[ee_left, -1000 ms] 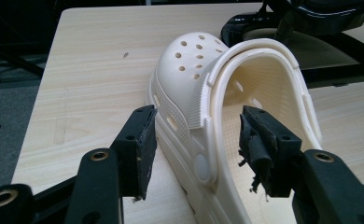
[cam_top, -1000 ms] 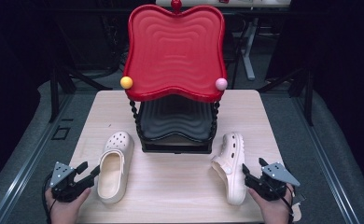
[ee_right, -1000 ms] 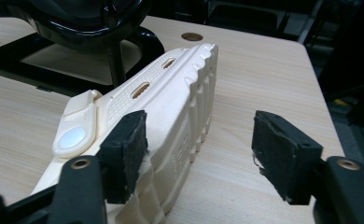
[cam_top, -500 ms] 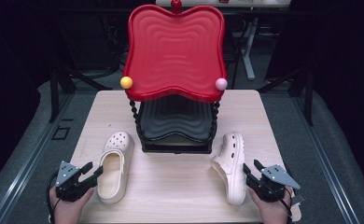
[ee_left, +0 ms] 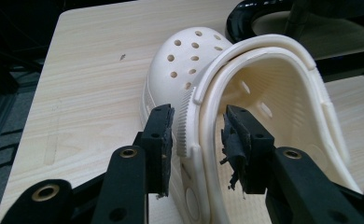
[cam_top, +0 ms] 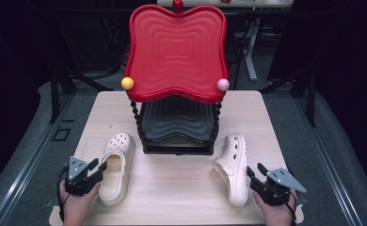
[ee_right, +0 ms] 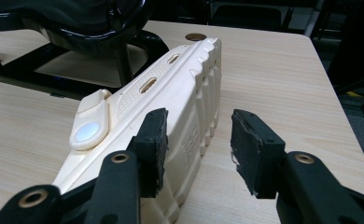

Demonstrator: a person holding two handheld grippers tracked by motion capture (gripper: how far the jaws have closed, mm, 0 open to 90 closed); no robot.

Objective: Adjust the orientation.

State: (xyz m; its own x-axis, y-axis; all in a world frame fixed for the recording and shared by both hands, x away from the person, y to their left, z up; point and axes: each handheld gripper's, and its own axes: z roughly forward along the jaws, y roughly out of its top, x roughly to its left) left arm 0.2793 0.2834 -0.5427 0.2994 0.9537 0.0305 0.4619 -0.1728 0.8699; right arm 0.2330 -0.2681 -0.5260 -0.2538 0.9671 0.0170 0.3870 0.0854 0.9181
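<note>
Both claws closing in on the clogs

My left claw (ee_left: 196, 135) has been closing astride the left clog (cam_top: 115, 165) wall, pads short of it; right claw (ee_right: 199, 144) narrowed, released, straddling the right clog (cam_top: 232, 165) sole, both beside the red stand (cam_top: 177, 52).
</note>
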